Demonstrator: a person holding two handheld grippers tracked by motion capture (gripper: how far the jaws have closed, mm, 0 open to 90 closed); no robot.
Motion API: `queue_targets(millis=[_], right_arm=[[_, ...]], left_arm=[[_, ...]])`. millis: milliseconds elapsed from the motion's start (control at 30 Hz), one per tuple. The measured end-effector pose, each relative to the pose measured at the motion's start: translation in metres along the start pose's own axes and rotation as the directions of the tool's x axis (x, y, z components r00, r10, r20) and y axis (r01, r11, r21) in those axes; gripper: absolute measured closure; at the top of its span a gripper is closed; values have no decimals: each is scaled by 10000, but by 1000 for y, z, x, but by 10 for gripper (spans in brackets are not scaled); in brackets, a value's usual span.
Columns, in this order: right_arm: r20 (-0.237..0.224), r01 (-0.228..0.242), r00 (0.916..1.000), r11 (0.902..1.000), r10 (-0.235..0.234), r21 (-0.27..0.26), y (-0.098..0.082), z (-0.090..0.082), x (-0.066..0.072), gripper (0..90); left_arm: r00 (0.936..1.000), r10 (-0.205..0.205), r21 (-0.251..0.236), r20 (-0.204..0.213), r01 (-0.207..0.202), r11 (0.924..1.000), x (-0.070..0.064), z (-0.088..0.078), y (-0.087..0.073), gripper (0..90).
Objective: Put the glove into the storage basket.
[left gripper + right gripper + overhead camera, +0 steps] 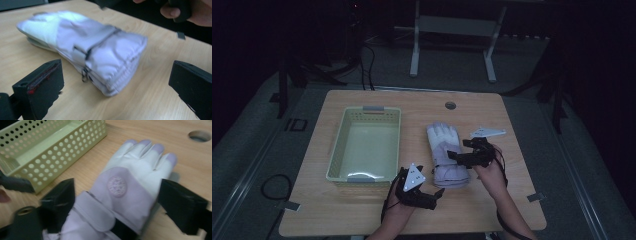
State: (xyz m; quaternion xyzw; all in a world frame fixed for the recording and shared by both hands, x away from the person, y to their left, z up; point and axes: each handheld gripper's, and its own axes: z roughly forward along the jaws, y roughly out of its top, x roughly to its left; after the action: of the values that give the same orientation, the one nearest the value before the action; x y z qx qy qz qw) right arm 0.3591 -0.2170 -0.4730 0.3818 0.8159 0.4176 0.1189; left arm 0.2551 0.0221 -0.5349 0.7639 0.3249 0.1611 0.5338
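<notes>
Room was pretty dark, background hard to make out. Pale green perforated plastic basket point(365, 145) sat left on the wooden table point(512, 195). Left gripper point(428, 196), jaws apart, pointed at the padded lavender-and-white glove's point(447, 152) cuff. Right gripper point(457, 156), jaws wide, straddled the glove's wrist.

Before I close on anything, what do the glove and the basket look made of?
Glove: soft padded fabric, matte lilac and white, with stitched seams, a strap and a round embossed patch; likely synthetic. Basket: rigid pale yellow-green plastic, judging by its evenly perforated walls and faint sheen.
</notes>
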Motion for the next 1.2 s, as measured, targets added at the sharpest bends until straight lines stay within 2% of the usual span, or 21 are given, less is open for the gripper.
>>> queue_targets(millis=[133, 200, 233, 333, 433, 533, 600, 633, 700, 733, 800, 833, 900, 967, 1000, 1067, 1133, 1200], right_arm=[[-43, 210, 9998, 9987, -212, -469, 2, -10, -13, 201], [-21, 410, 9991, 9973, -412, -606, 3, -14, -20, 201], [9, 419, 9991, 9966, -420, -705, 3, -15, -24, 201], [259, 276, 9993, 9990, -267, -365, 5, -15, -32, 197], [466, 117, 9989, 9998, -108, -185, 7, -11, -38, 152], [444, 340, 9985, 9991, -328, -259, 7, -6, -39, 106], [303, 313, 9991, 9994, -309, -121, 5, -1, -40, 111], [331, 280, 9991, 9996, -279, -22, 4, 2, -40, 156], [448, 113, 9989, 9999, -119, 126, 2, 7, -44, 246], [436, -3, 9990, 9999, -4, 164, 1, 9, -46, 323], [352, -367, 9987, 9993, 363, 102, -2, 12, -50, 404], [252, -498, 9985, 9987, 494, 140, -3, 14, -52, 480], [219, -719, 9972, 9971, 714, 244, -7, 17, -54, 501], [-4, -864, 9963, 9955, 865, 396, -13, 20, -54, 544], [26, -936, 9956, 9945, 936, 468, -16, 22, -55, 532], [-145, -1176, 9928, 9904, 1189, 724, -22, 28, -57, 515], [-298, -1372, 9896, 9855, 1408, 1000, -27, 33, -61, 492], [-308, -1443, 9884, 9827, 1488, 1161, -32, 36, -63, 492]], left_arm=[[9978, -546, 56, 377, 545, 9985, 7, -2, 13, 1], [9971, -698, 68, 313, 696, 9976, 9, -1, 20, 1], [9953, -857, 57, 456, 855, 9963, 11, -1, 23, 1], [9895, -1269, 166, 687, 1260, 9919, 16, 4, 39, 1], [9884, -1482, 359, 345, 1470, 9885, 21, 12, 56, 1], [9879, -1550, 554, -94, 1553, 9863, 27, 22, 71, 3], [9835, -1633, 445, -782, 1671, 9849, 31, 28, 77, 117], [9800, -1655, 656, -1102, 1733, 9827, 33, 33, 80, 153], [9724, -1885, 1098, -1377, 2041, 9728, 40, 44, 83, 154], [9688, -1923, 1382, -1565, 2143, 9670, 42, 49, 83, 159], [9628, -1791, 1985, -2024, 2194, 9552, 45, 61, 81, 187], [9591, -1810, 2225, -2177, 2293, 9476, 46, 67, 78, 200], [9521, -2090, 2482, -2230, 2628, 9324, 51, 77, 71, 201], [9462, -2347, 2732, -2226, 2917, 9167, 56, 85, 62, 203], [9420, -2426, 2901, -2322, 3051, 9071, 58, 89, 58, 203], [9314, -2949, 3026, -2135, 3501, 8865, 62, 93, 49, 203], [9261, -3155, 3149, -2071, 3684, 8747, 64, 97, 41, 207], [9161, -3499, 3180, -1956, 3968, 8611, 67, 100, 35, 208]])
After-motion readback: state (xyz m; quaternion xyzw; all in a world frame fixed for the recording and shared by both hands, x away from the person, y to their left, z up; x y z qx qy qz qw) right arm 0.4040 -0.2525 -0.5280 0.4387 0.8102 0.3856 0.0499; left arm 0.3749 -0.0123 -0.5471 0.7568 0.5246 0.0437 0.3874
